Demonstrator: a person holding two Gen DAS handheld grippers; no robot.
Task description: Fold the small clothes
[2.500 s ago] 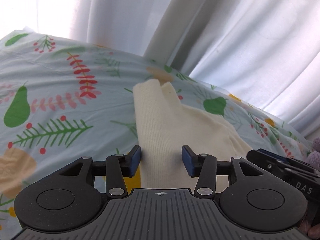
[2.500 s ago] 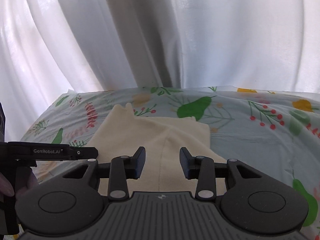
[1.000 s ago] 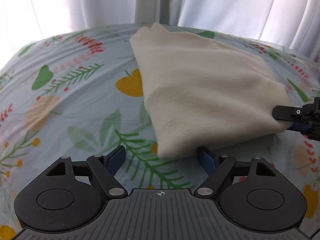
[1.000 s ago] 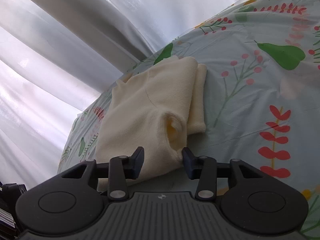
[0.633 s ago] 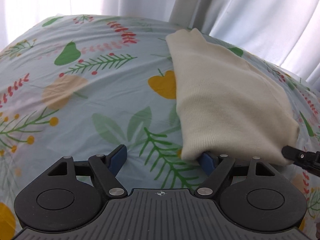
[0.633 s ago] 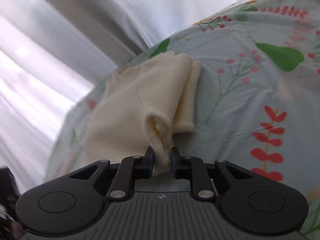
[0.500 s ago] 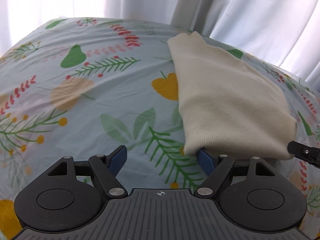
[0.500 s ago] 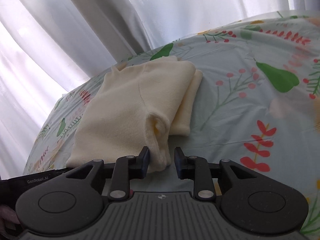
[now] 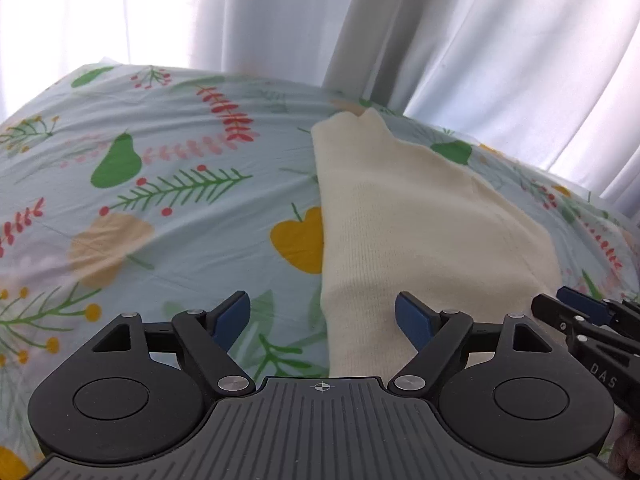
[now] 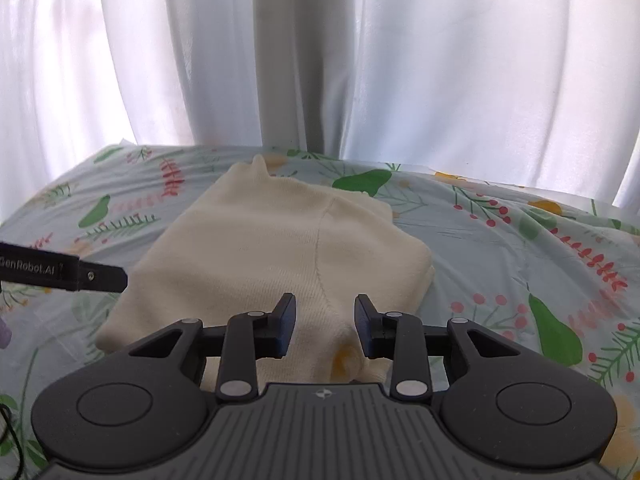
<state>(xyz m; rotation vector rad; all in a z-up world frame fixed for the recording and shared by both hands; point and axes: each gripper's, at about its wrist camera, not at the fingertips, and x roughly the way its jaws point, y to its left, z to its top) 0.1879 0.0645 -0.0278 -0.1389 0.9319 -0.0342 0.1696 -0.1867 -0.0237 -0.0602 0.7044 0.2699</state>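
Cream garment (image 10: 280,248) lay folded into compact stack on floral bedsheet (image 9: 160,208). Left gripper (image 9: 322,312) and right gripper (image 10: 325,320) both spread, empty, over near edge. Folding seemingly nearly done; perhaps final tidy left.

In front of me a bedsheet (image 10: 500,240) of pale blue printed with green pears, red sprigs and yellow fruit covers the surface. Beyond it, from ten to two o'clock, white curtains (image 10: 440,60) hang in folds, daylight glowing through them.
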